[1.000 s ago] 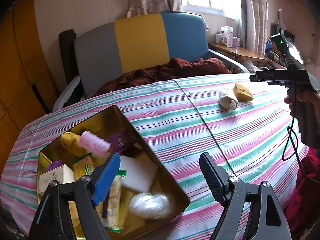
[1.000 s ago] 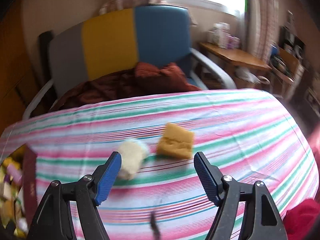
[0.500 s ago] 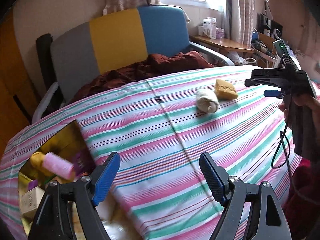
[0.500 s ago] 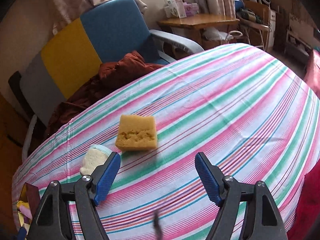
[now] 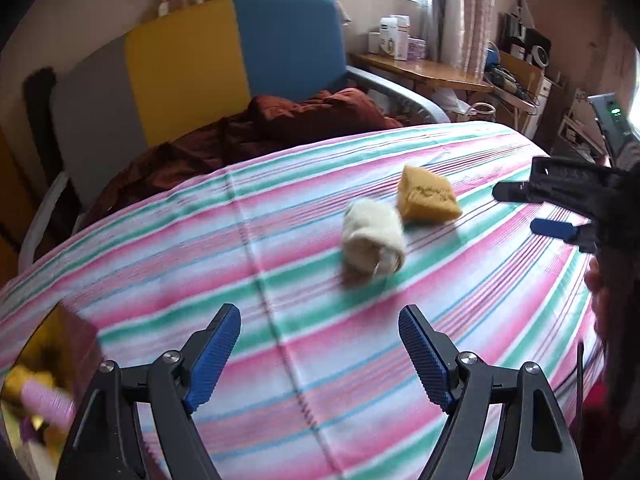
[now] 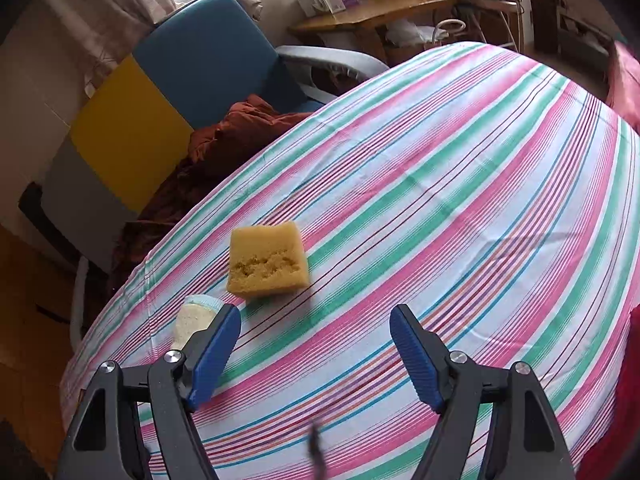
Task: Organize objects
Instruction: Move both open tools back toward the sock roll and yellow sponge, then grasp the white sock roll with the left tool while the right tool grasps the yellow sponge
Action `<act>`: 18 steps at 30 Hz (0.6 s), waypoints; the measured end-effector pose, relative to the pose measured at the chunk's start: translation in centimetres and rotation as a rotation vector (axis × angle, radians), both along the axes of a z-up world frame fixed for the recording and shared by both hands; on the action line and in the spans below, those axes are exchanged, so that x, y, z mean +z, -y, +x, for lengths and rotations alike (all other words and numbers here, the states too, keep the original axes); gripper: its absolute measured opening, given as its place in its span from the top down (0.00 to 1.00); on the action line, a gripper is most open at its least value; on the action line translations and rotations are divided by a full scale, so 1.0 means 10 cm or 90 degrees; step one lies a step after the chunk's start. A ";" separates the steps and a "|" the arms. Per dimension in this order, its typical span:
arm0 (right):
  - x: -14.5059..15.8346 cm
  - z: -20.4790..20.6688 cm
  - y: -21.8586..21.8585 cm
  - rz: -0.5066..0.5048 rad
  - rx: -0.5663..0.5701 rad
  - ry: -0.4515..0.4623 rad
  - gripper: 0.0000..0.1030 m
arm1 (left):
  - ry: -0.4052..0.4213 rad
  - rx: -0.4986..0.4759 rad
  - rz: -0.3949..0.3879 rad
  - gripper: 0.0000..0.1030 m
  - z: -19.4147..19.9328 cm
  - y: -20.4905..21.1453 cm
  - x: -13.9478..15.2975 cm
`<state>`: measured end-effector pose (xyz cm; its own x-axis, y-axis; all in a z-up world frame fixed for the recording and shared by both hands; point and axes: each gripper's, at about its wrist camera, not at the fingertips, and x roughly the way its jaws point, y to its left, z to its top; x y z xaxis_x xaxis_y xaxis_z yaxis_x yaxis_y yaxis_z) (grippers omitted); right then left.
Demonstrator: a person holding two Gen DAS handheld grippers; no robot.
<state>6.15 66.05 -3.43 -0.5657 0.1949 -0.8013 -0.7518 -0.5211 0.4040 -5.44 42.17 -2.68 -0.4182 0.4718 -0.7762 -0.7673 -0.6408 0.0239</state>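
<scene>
Yellow square foam sponge point(image 6: 267, 261) lies flat on the pink, green and white striped tablecloth point(image 6: 460, 184), in the half of the table toward the far edge, where the grey, yellow and blue armchair point(image 5: 224, 64) stands with a rumpled rust-brown blanket point(image 5: 280, 120) on its seat. Just beside it, toward the left edge, lies a cream rolled-up cloth bundle point(image 5: 374, 240); in the left wrist view the two look almost in contact, though I cannot tell whether they touch.

From the right gripper point(image 6: 316, 344) the sponge sits ahead and a little left of the line between the fingers, close in, with one flat side turned squarely toward the camera. The bundle is farther left still, half hidden behind the left blue pad point(image 6: 216, 354). Both blue pads stand wide apart with nothing between them.

The left gripper point(image 5: 320, 352) is likewise spread and empty, and it faces the bundle almost head on, with the sponge beyond it and to the right. The bundle's long axis runs roughly toward this gripper, so a grasp across its width seems natural.

A gold metal tin point(image 5: 48, 364) holding small items shows at the near left corner.

By my reading, the right hand is nearer the sponge and the left hand nearer the bundle; each piece probably goes to the tin.
</scene>
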 end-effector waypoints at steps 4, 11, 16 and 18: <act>-0.02 -0.01 0.00 -0.008 0.005 -0.002 0.24 | 0.002 -0.030 -0.011 0.20 -0.13 -0.38 -0.07; -0.01 0.01 -0.02 -0.015 0.003 -0.009 0.24 | 0.000 -0.050 -0.030 0.20 -0.32 -0.85 -0.20; -0.02 -0.01 -0.02 -0.010 0.004 -0.003 0.24 | 0.001 -0.068 -0.064 0.19 -0.44 -1.11 -0.41; -0.03 -0.03 -0.01 -0.008 0.009 -0.001 0.24 | 0.022 -0.074 -0.072 0.28 -0.49 -1.17 -0.51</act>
